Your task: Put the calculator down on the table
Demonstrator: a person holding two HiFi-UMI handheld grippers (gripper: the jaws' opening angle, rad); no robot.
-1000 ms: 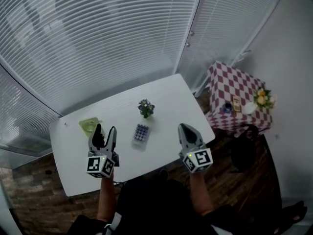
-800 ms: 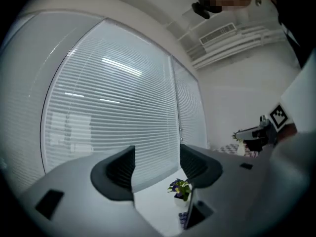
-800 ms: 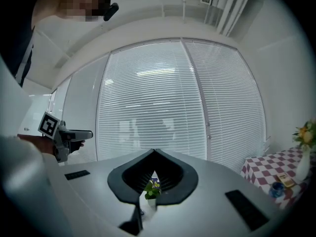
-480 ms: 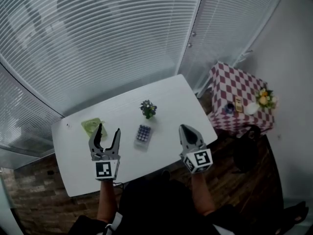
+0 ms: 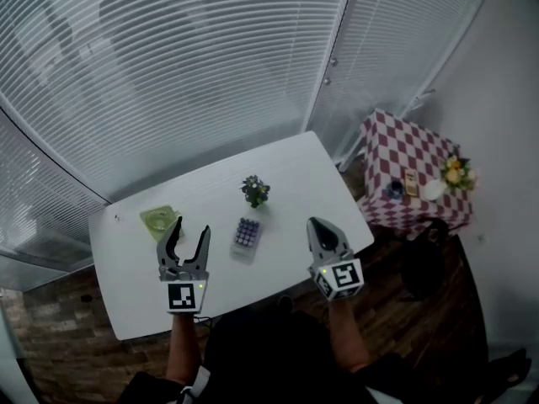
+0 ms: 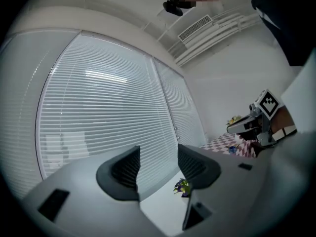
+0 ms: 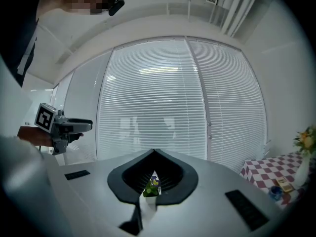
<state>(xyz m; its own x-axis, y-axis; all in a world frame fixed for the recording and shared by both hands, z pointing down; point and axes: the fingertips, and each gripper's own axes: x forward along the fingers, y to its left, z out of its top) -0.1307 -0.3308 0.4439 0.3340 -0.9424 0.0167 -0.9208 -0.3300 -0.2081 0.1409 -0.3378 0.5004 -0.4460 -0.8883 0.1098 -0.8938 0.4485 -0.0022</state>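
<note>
The calculator (image 5: pixel 245 234) lies flat on the white surface (image 5: pixel 295 175), with its keys facing up. It is near the middle of the surface, between the two claws and apart from both of them. Just behind it stands a small plant (image 5: pixel 255 190) with purple flowers. A green dish (image 5: pixel 158 221) lies to the left, near the tips of the left claw.

The left claw (image 5: pixel 189 227) is held over the near left part of the surface, well to the left of the calculator. Its jaws are wide apart and they have just been closing a little; no thing is gripped between them. In the left gripper view only the small plant (image 6: pixel 182 186) shows far away in the gap of this claw (image 6: pixel 158 167).

The right claw (image 5: pixel 317 223) is held over the near right edge of the surface. Its jaws are together with the tips meeting (image 7: pixel 154 152), and they hold no thing.

To the right of the surface stands a side table (image 5: pixel 404 154) with a red and white checked cloth, and behind the surface hang white blinds (image 5: pixel 194 66)
</note>
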